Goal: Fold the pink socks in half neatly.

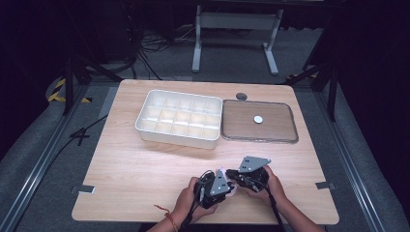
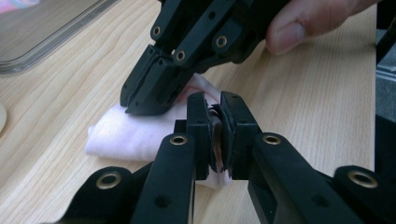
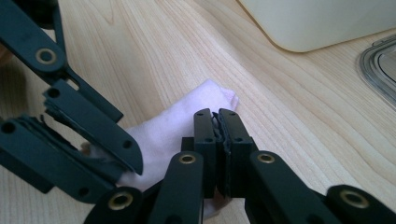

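Nearest the high camera, two hands come in over the near edge of the desk (image 1: 145, 183), each holding a gripper, and the two meet over a small pale pink cloth (image 2: 135, 130) that they almost wholly cover from above. The left gripper (image 2: 215, 122) is clenched on one end of the cloth; only a sliver of fabric shows between its pads, and the rest of that end is hidden behind its black jaws. The right gripper (image 3: 217, 128) is likewise clamped on the cloth, its jaws pressed tight with a thin edge of fabric caught between them. The cloth lies folded on the desk between the two grips, its underside out of sight. Farther back stand a white compartment tray (image 1: 145, 126) and, touching its right side, a clear lid (image 1: 285, 137) with a small round disc (image 1: 258, 119) on it, too small to identify.
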`<state>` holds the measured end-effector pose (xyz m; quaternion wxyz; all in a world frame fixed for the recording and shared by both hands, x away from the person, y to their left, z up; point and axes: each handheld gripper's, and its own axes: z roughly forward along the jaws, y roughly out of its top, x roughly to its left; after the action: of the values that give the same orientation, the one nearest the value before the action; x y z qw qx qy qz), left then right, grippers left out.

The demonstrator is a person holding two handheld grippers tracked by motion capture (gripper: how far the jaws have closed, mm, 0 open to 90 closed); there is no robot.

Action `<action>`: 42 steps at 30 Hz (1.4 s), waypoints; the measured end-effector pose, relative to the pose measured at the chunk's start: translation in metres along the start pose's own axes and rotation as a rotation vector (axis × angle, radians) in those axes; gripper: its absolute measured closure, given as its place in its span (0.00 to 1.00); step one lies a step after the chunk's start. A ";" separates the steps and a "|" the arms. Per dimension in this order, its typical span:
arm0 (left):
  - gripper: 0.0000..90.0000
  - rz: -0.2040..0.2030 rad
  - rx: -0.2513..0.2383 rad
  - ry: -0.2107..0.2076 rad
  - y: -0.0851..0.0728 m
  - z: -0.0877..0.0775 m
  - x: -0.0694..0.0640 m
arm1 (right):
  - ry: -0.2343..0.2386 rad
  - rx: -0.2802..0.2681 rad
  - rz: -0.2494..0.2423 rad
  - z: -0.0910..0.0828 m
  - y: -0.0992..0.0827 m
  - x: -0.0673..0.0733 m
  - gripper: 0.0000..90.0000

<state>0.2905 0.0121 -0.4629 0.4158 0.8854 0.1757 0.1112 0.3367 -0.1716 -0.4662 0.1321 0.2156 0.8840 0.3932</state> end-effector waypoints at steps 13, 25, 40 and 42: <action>0.92 0.070 0.049 0.000 -0.003 0.010 -0.008 | 0.000 0.007 -0.010 -0.001 0.001 0.001 0.98; 0.88 0.044 0.037 -0.045 -0.003 0.004 -0.004 | 0.006 0.010 -0.005 -0.003 -0.001 0.000 0.98; 0.89 0.000 0.020 -0.010 -0.007 -0.010 0.016 | 0.013 0.006 0.000 -0.004 -0.002 -0.002 0.97; 0.89 0.010 0.045 -0.021 -0.009 -0.003 0.014 | 0.016 0.005 0.003 -0.004 -0.003 -0.003 0.98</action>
<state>0.2997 0.0253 -0.4677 0.3970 0.8965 0.1691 0.0999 0.3365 -0.1772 -0.4651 0.1240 0.2140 0.8856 0.3931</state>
